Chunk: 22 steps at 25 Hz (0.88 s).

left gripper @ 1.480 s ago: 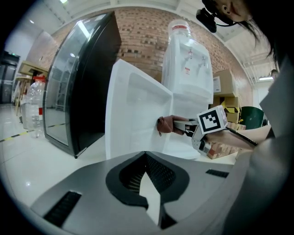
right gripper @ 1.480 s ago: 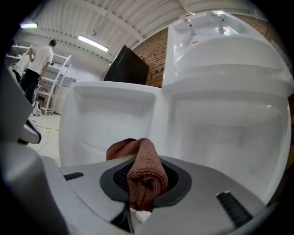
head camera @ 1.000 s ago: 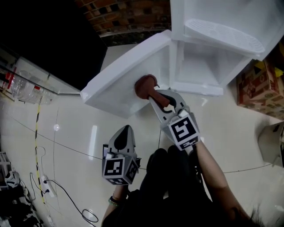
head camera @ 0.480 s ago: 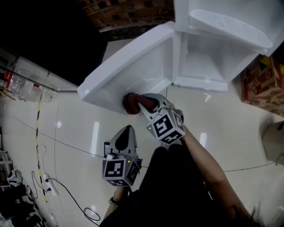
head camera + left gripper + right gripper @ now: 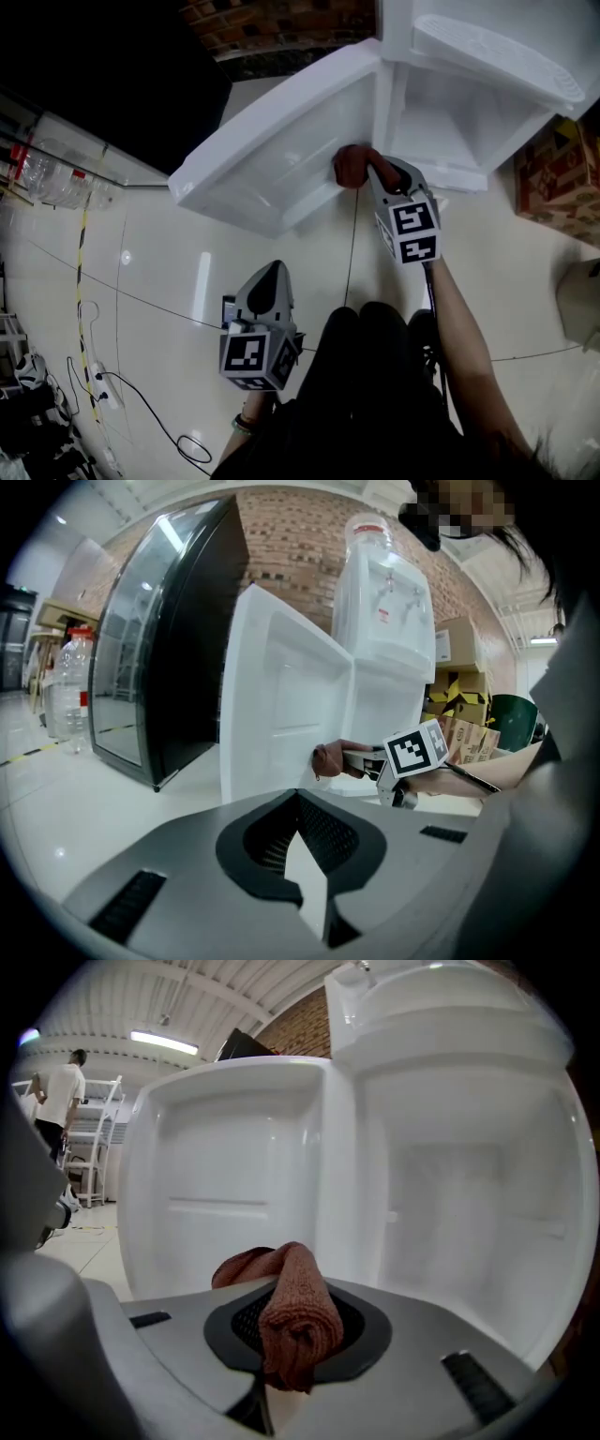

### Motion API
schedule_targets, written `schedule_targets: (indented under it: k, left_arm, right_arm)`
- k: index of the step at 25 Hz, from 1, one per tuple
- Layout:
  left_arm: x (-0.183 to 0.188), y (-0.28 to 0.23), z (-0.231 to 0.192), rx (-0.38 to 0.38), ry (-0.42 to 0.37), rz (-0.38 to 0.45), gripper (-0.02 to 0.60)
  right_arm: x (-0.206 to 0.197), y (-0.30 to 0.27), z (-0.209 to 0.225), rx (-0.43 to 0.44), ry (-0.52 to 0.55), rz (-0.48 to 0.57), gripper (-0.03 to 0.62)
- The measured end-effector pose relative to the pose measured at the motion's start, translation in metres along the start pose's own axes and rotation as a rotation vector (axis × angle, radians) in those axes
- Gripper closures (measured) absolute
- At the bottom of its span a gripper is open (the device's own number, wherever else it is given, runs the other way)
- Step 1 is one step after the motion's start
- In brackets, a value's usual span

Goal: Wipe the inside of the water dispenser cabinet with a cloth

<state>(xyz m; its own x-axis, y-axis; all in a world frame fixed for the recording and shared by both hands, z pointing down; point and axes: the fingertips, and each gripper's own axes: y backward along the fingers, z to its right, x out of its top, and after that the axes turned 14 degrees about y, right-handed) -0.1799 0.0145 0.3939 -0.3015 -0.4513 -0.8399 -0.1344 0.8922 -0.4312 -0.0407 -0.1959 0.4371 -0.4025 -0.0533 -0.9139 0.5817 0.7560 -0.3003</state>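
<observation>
**Spotter A:** Your right gripper [image 5: 372, 172] is clenched on the reddish-brown cloth [image 5: 348, 167]. The cloth is rolled into a wad and sticks out past the jaw tips. In the right gripper view it sits pinched dead centre between the jaws.

**Spotter B:** Confirmed. The cloth is low on the inner face of the open cabinet door [image 5: 272, 155], hard by the hinge side, where the door meets the cabinet [image 5: 441, 127]. The left gripper view shows it against the white panel. How firmly it presses, I cannot tell.

**Spotter A:** Your left gripper [image 5: 271, 277] is held low and back, well apart from the door, above the pale floor [image 5: 169, 281]. Its jaws are closed tip to tip, with nothing in them.

**Spotter B:** Agreed, its own view shows the tips meeting. It points toward the door and your right arm.

**Spotter A:** Surroundings: the water dispenser [image 5: 384, 611] is white, with a clear bottle [image 5: 373, 536] on top. A black glass-fronted case [image 5: 169, 639] stands just beside the open door. Cardboard boxes [image 5: 558, 178] stand on the dispenser's other side.

**Spotter B:** The door's inner face is moulded, with a raised ledge [image 5: 225, 1206] running across it. The cabinet walls show white past the cloth.
</observation>
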Motion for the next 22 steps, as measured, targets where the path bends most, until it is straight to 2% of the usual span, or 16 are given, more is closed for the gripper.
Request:
schedule_targets:
  k: [3, 6, 10, 13, 16, 19, 22]
  left_arm:
    - [0.001, 0.0, -0.002, 0.006, 0.004, 0.002, 0.595]
    - [0.004, 0.0, -0.004, 0.013, 0.007, 0.01, 0.597]
    - [0.007, 0.002, -0.009, 0.024, 0.013, 0.016, 0.597]
    - [0.005, 0.002, -0.009, 0.029, 0.015, 0.014, 0.597]
    - [-0.003, -0.001, -0.002, 0.017, 0.012, -0.001, 0.595]
    - [-0.012, -0.005, 0.011, -0.016, 0.008, -0.019, 0.597]
    - [-0.015, -0.008, 0.024, -0.056, -0.001, -0.03, 0.597]
  right_arm:
    - [-0.007, 0.003, 0.01, -0.015, -0.035, -0.001, 0.514]
    - [0.004, 0.006, -0.01, 0.04, -0.046, 0.03, 0.514]
    - [0.029, 0.018, -0.081, 0.225, -0.023, 0.089, 0.514]
    - [0.037, 0.029, -0.141, 0.364, 0.043, 0.106, 0.514]
    - [0.036, 0.034, -0.186, 0.468, 0.116, 0.115, 0.514]
    - [0.025, 0.027, -0.207, 0.511, 0.15, 0.106, 0.514]
    - [0.015, 0.013, -0.199, 0.486, 0.193, 0.071, 0.514]
